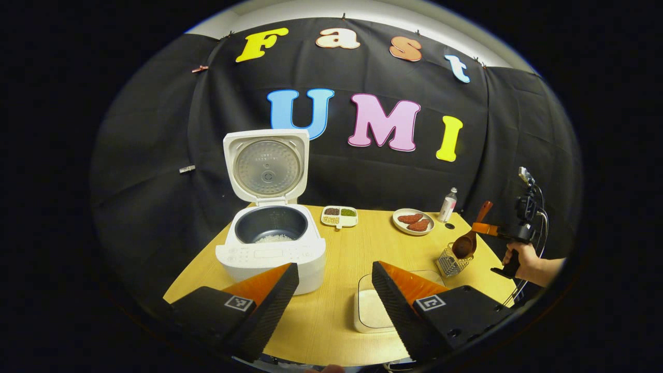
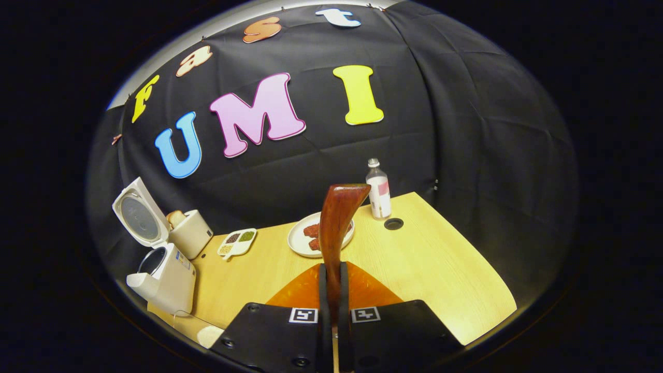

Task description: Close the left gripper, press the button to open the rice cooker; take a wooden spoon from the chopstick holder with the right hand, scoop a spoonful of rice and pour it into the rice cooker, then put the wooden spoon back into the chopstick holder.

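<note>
Ridged hand-held gripper (image 2: 332, 290) clamps smooth curved wooden spoon (image 2: 336, 217).

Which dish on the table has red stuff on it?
The round white plate beside the small bottle holds reddish pieces. The white divided dish behind the open white rice cooker holds small grains in separate compartments.

The wooden spoon (image 2: 337, 223) bowl is hidden below the right gripper (image 2: 331, 311).

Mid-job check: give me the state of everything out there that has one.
rice cooker: lid up, rice in pot
wooden spoon: bowl at chopstick holder, handle clamped
left gripper: open
right gripper: shut on spoon handle
bottle: upright, capped
</note>
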A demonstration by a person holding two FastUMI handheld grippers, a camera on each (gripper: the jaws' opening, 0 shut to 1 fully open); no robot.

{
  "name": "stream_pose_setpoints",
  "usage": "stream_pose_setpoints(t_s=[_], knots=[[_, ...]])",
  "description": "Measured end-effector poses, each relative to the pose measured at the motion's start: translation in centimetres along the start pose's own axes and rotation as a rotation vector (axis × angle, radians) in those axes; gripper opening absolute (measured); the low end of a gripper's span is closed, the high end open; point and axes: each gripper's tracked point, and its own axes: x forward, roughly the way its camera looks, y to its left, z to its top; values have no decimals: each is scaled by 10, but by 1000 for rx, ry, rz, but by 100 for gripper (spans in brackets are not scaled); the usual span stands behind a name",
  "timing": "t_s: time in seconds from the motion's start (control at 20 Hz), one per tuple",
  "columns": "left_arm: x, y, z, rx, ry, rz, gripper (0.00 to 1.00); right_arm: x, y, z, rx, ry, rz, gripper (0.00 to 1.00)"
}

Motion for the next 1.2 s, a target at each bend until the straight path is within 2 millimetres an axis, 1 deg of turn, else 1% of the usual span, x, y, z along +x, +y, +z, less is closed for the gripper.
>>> stream_pose_setpoints(t_s=[0.2,0.3,0.4,0.45,0.55,0.6,0.65,0.7,0.75,0.8,0.85,0.9,0.95,1.05,1.2], knots=[[-5,-2,0,10,0,13,98,8,7,-18,15,48,20,11],[-7,-1,1,21,-3,12,98,9,4,-23,20,63,11,14],[-8,1,2,20,-8,9,98,8,3,-26,19,72,5,16],[-9,4,3,18,-10,8,98,6,2,-23,24,75,6,18],[-11,8,5,14,-15,8,98,3,-5,-23,38,86,-19,20],[-12,10,7,13,-20,8,98,1,-8,-23,46,94,-29,34],[-13,12,9,12,-27,8,98,-1,-10,-22,52,98,-36,34],[-14,14,12,14,-32,6,98,-7,-11,-21,50,99,-40,47],[-14,17,14,16,-39,6,98,-12,-14,-20,42,97,-46,58],[-14,19,18,19,-47,5,98,-17,-16,-19,33,96,-53,62],[-14,21,21,18,-56,4,98,-25,-17,-18,29,98,-55,63],[-13,24,25,14,-65,2,98,-32,-17,-15,30,98,-59,78],[-13,26,30,9,-75,0,98,-39,-17,-13,31,94,-64,88],[-11,29,43,-2,-100,-5,98,-57,-15,-8,27,81,-70,97],[-7,35,63,6,-143,-7,98,-87,-10,4,-3,51,-78,99]])
